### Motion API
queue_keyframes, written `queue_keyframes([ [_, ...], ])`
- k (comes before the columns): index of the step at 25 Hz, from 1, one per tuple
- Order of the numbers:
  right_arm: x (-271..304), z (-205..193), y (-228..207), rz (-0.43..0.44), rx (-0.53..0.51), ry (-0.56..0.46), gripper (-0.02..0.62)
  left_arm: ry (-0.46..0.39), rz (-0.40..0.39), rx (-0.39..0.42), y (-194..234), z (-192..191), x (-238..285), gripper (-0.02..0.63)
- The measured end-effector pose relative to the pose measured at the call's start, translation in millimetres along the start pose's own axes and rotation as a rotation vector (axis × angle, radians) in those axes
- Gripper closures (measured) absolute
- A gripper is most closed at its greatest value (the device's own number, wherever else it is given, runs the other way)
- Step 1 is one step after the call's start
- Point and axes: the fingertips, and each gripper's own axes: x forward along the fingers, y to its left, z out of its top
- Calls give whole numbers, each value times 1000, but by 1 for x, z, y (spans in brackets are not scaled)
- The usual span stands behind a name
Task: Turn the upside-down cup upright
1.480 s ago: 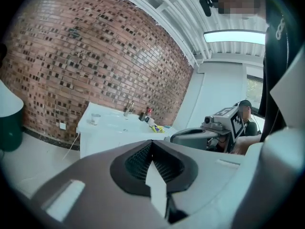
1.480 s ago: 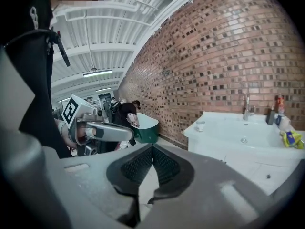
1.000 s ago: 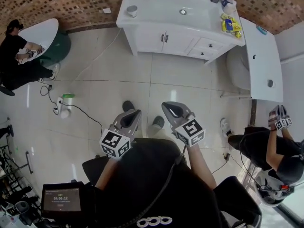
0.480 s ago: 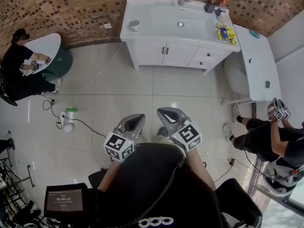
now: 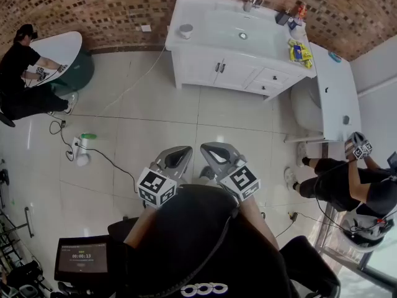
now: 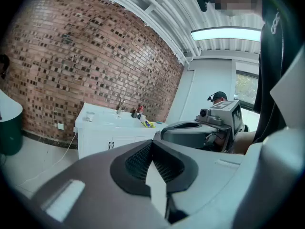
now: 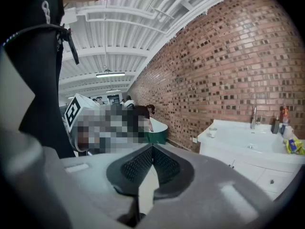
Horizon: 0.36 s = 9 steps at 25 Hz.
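Observation:
A small pale cup (image 5: 185, 30) stands on the left end of the white vanity top (image 5: 211, 39), far across the tiled floor; it is too small to tell which way up it is. It also shows in the left gripper view as a cup (image 6: 90, 116) and in the right gripper view as a cup (image 7: 212, 132). My left gripper (image 5: 177, 157) and right gripper (image 5: 214, 154) hover side by side close to my body, well short of the vanity. Both are shut with nothing between the pads: left gripper (image 6: 152, 142), right gripper (image 7: 152, 147).
The vanity holds a sink (image 5: 242, 35), a faucet, bottles (image 5: 291, 14) and yellow packets (image 5: 299, 51). A white counter (image 5: 335, 85) stands to the right, with a seated person (image 5: 347, 185) near it. Another person sits at a round white table (image 5: 53, 48) far left. A cable and power strip (image 5: 79, 154) lie on the floor.
My right gripper has swung in toward the left one, so their tips now sit close together. Both stay shut. The seated person on the right has shifted.

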Motion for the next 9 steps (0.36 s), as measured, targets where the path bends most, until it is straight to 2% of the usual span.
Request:
queue_keyframes([
  [9, -9, -7, -10, -24, 0, 22, 603, 10, 0, -9, -4, -6, 3, 595],
])
